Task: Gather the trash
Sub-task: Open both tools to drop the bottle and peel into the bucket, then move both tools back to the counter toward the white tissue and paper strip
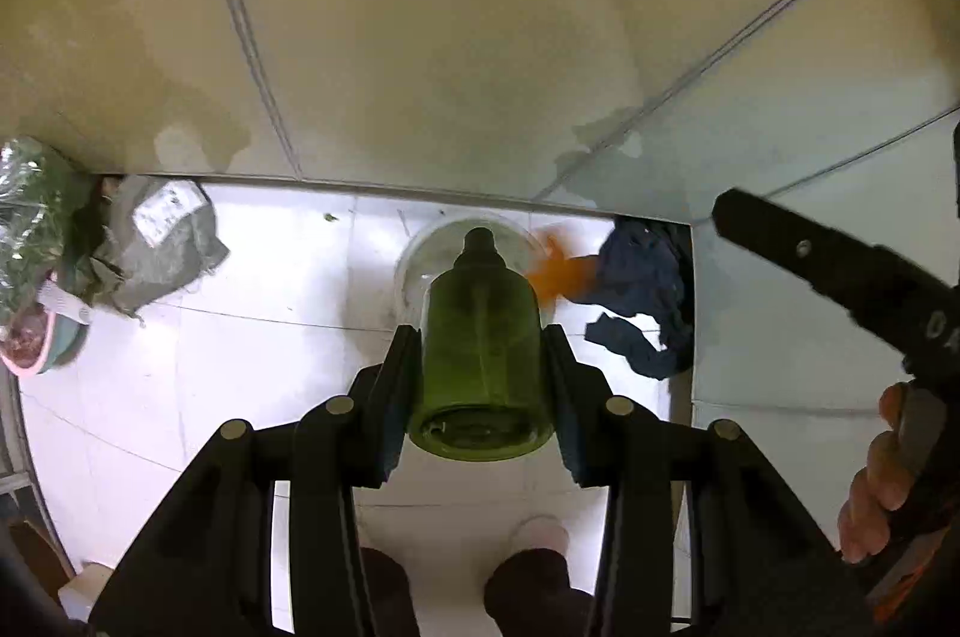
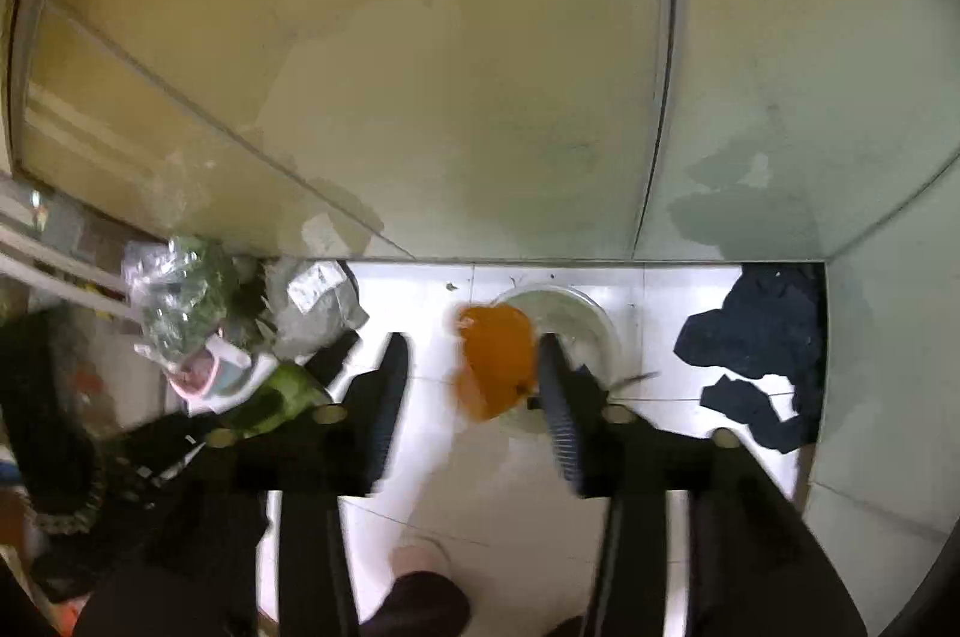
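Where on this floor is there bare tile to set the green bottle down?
Bare white tile lies between the grey bag and the clear bowl, and in front of that bowl. The left pile with the leafy-greens bag is crowded; dark cloth fills the right corner.

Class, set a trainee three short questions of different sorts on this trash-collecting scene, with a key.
1. True or false: the left gripper is shut on the green bottle.
2. Which lies at the far right by the wall? A. dark blue cloth B. a red bucket C. a broom
3. Fill in: the orange thing sits between the fingers of the ____ right gripper.

Key: 1 true; 2 A; 3 open.
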